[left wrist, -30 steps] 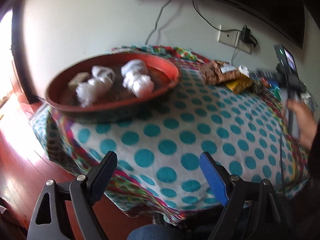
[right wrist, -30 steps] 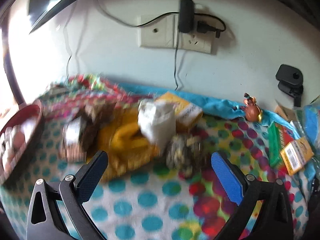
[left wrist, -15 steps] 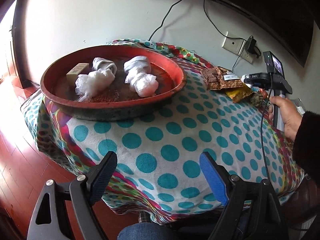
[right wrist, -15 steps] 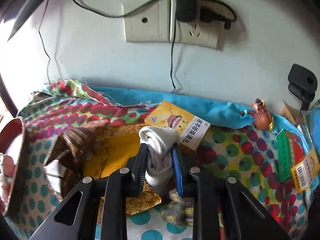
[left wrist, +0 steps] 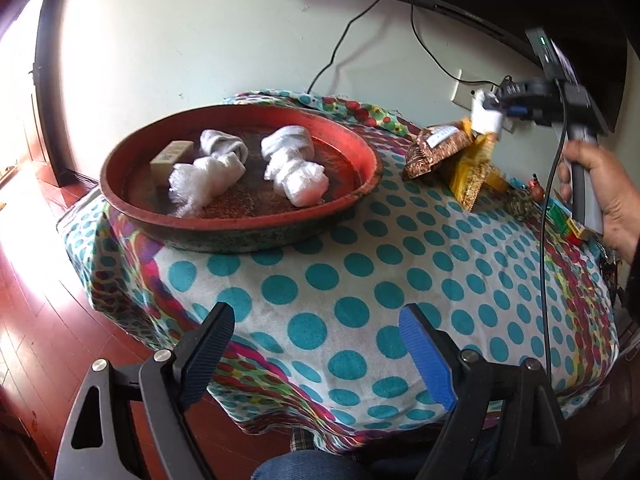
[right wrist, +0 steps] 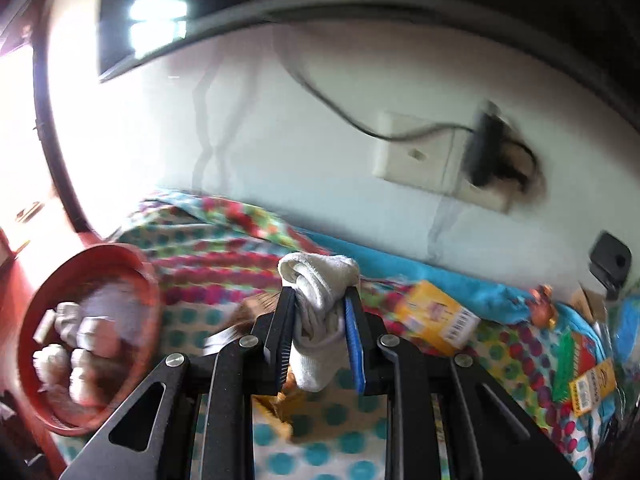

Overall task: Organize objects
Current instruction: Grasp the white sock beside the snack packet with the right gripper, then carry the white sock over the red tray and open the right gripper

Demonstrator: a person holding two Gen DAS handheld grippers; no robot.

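I read the sorting as partly done: the red tray [left wrist: 240,216] on the left of the tabletop [left wrist: 360,280] already holds a small beige box [left wrist: 170,156] and four white bundles [left wrist: 294,160], two of which look like rolled socks and two like knotted plastic bags, though I cannot be sure from here. My right tool [right wrist: 320,332] is clamped on another rolled white sock [right wrist: 320,300], its black and blue pads pressing the bundle from both sides, with the rolled top bulging above the pads and the loose end hanging below them. In the left wrist view I see the sock held clear above the heap of snack packets [left wrist: 448,148] at the far side of the tabletop, near the wall socket [right wrist: 420,160]; nothing else appears to be touching it. The sock is soft, off-white and ribbed, folded over itself into a fat knot, so I judge it will squash under the pads rather than slip. My left tool [left wrist: 316,344] hangs at the near edge of the spotted cloth [left wrist: 400,260] with its jaws wide apart and nothing between them. What is left, as I judge it, is to carry this sock across to the tray and drop it among the others, and then perhaps deal with the remainder: the brown and yellow packets, a yellow carton [right wrist: 436,316], green and yellow packs [right wrist: 580,368] on the right and a small figurine [right wrist: 542,306]. The right wrist view is smeared by motion, so the tray's contents there are only rough shapes.
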